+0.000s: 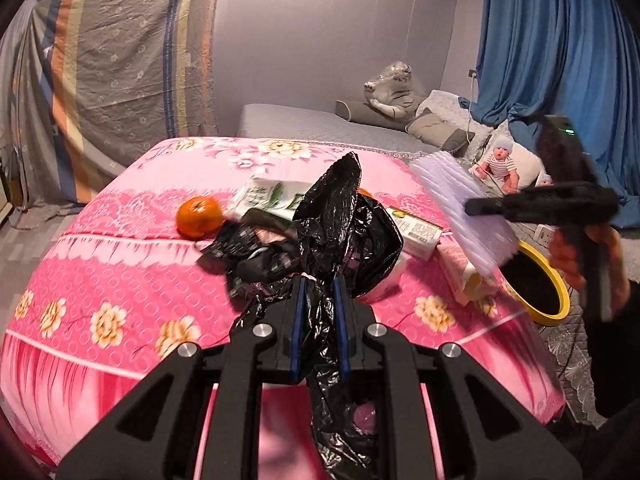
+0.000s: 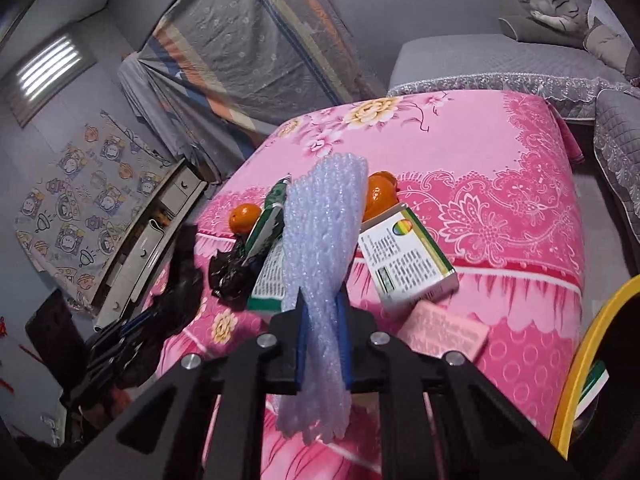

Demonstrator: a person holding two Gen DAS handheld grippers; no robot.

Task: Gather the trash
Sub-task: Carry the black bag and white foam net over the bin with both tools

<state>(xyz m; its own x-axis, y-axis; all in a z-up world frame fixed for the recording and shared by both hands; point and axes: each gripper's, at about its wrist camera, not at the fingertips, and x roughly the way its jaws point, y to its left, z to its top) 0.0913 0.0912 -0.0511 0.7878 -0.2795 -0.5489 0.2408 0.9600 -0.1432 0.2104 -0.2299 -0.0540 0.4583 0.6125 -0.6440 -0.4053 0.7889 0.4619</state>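
My left gripper (image 1: 320,280) is shut on a crumpled black plastic bag (image 1: 340,216) and holds it over the pink flowered table (image 1: 120,280). My right gripper (image 2: 323,300) is shut on a sheet of white bubble wrap (image 2: 324,232); in the left wrist view that wrap (image 1: 460,208) hangs above the yellow-rimmed bin (image 1: 536,280) at the table's right edge. The left gripper (image 2: 132,328) with the bag shows at the left in the right wrist view. A second black bag scrap (image 2: 228,276) lies on the table.
On the table lie two oranges (image 1: 199,216) (image 2: 378,196), a green and white carton (image 2: 268,240), a white box with printed text (image 2: 404,260) and a pink packet (image 2: 448,332). The bin rim (image 2: 580,348) is at the right. A grey sofa (image 1: 320,124) stands behind.
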